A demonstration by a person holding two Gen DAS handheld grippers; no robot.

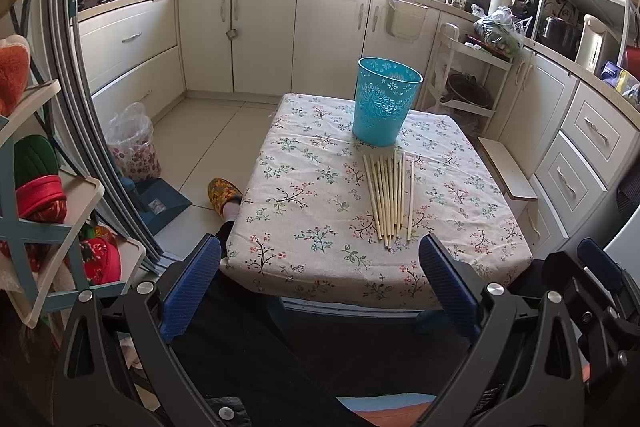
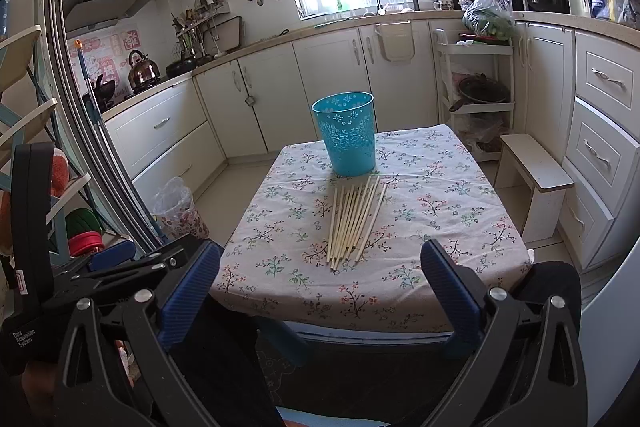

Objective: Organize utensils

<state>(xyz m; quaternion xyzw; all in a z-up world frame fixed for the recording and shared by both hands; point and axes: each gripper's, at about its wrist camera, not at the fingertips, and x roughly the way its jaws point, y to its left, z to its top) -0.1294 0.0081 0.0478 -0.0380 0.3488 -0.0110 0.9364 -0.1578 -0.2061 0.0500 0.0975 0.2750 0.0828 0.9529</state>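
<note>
**Start of sorting: chopsticks loose, bin waiting**

A desk (image 2: 440, 211) under a floral cloth fills mid-scene. At its far side stands an upright blue bin (image 2: 346, 135), seemingly empty, though its floor is hidden. Just near of the bin, about ten pale chopsticks (image 2: 352, 223) lie side by side on the cloth, far tips close to the bin's base. Both tools hang at the near edge: the left hand-held gripper (image 1: 320, 287) and the right hand-held gripper (image 2: 320, 287) each show jaws wide apart, holding nothing. No stick appears lifted yet. The next move likely calls for lowering one gripper over the near ends, pinching thin sticks, then dropping them upright into the bin.
</note>
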